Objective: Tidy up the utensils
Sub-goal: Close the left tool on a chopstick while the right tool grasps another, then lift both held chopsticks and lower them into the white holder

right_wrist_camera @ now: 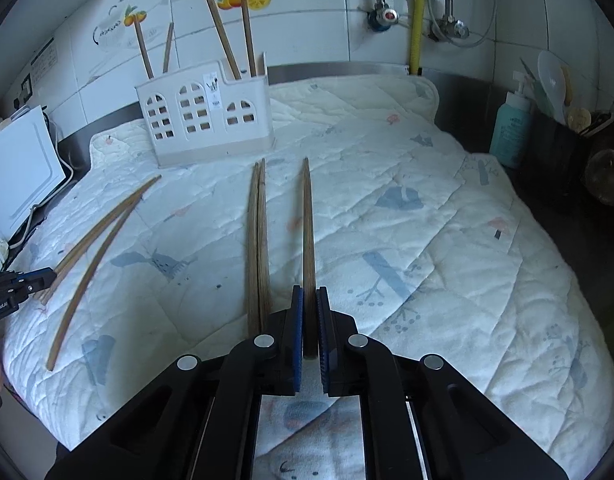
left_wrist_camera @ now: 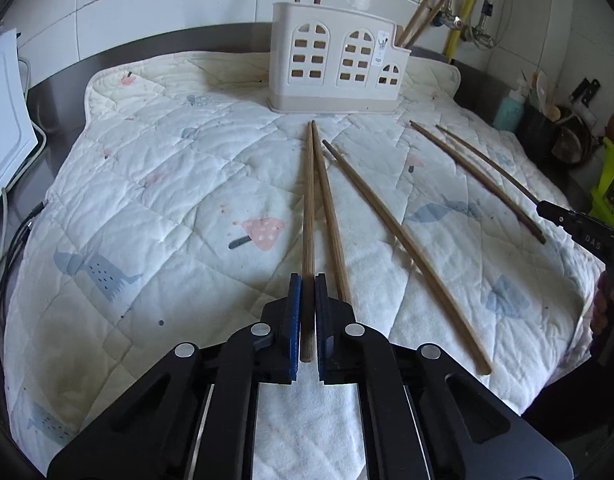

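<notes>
Between the pads of my left claw (left_wrist_camera: 306, 312) lies one long thin wooden chopstick (left_wrist_camera: 308, 216), gripped near its thick end; my right claw (right_wrist_camera: 310, 316) pinches another stick (right_wrist_camera: 308, 232). They look light, stiff and smooth, so hold tight.

Ten long brown wooden chopsticks (right_wrist_camera: 255, 240) show in all. Six lie on the one white quilted mat (right_wrist_camera: 427, 220) with pale animal prints that covers the counter. Two of these lie so close together that the left wrist view shows them as a single stick. The other four chopsticks stand upright in the one cream plastic holder (right_wrist_camera: 203, 120) with arched window cut-outs, near the mat's back edge. There are two black grippers with blue pads, the left gripper (left_wrist_camera: 307, 284) and the right gripper (right_wrist_camera: 310, 294). One teal pump bottle (right_wrist_camera: 509, 128) stands at the counter's right edge.
</notes>
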Action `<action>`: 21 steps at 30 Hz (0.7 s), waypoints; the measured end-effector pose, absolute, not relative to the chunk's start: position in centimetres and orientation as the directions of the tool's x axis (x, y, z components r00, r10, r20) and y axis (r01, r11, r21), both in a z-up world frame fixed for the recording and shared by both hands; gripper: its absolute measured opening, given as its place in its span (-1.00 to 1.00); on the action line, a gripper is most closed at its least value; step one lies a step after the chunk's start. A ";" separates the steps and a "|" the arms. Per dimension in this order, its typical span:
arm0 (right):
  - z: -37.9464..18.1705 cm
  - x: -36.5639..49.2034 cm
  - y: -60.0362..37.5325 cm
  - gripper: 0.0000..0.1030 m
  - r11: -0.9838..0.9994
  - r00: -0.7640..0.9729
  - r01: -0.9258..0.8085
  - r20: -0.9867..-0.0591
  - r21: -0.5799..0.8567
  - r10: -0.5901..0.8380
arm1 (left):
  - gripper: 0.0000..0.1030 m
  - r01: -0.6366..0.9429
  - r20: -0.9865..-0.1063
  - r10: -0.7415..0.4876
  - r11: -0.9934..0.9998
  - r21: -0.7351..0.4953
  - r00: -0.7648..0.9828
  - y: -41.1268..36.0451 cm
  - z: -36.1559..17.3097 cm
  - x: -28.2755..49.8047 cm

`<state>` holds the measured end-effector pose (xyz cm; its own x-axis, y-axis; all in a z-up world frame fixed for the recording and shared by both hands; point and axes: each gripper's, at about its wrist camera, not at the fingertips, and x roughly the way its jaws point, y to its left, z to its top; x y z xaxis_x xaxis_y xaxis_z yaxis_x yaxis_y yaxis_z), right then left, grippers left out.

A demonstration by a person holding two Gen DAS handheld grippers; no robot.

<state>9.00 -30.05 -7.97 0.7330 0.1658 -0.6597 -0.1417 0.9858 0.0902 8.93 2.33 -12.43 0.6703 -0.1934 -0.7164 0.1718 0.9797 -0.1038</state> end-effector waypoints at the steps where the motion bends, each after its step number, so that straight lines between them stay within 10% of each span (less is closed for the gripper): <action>1: -7.4 8.8 -30.1 -0.87 0.986 0.742 -0.144 -0.651 0.082 0.162 | -0.90 0.174 -0.714 -0.192 0.980 -0.100 0.673 2.3 -12.2 8.9; 21: 8.7 12.7 -29.5 -0.88 0.957 0.838 -0.289 -0.487 -0.016 0.244 | -0.91 0.201 -0.606 -0.203 0.977 -0.072 0.769 3.3 -3.5 11.7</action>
<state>12.73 -29.53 8.67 0.8383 0.2445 -0.4873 -0.2887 0.9573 -0.0163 11.68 3.33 -3.50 0.7688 -0.2030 -0.6064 0.2013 0.9769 -0.0718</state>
